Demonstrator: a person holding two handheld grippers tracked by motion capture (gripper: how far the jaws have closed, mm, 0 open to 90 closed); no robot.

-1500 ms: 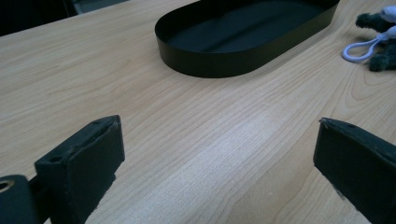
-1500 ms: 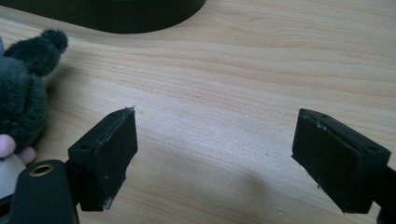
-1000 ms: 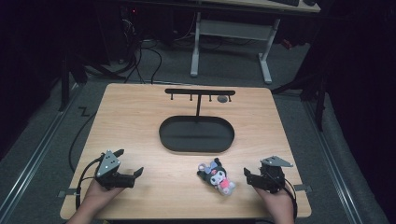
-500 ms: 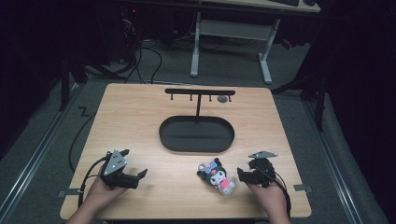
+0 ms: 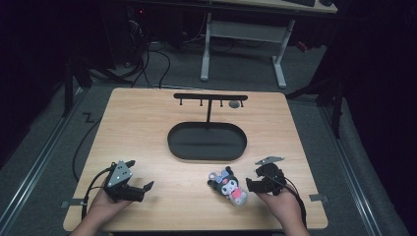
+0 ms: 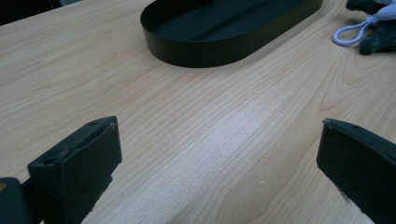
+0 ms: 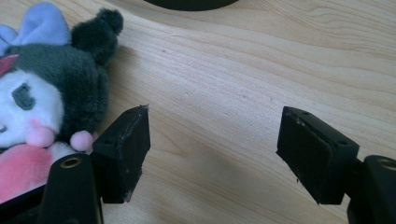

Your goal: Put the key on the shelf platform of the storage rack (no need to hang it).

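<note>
Since a second ago my right hand-held gripper (image 5: pixel 252 185) has slid in toward the plush toy (image 5: pixel 228 185) from the right, jaws having just closed a touch but still spread with nothing between them. One jaw sits just beside the toy's dark ear in the right gripper view, so I'd say I'm lining up a grab. Toy lies on the table (image 5: pixel 147 128), near the front edge, just this side of the black oval tray (image 5: pixel 206 142). Left hand-held gripper (image 5: pixel 141 189) rests spread wide and empty, parked well apart.
</note>
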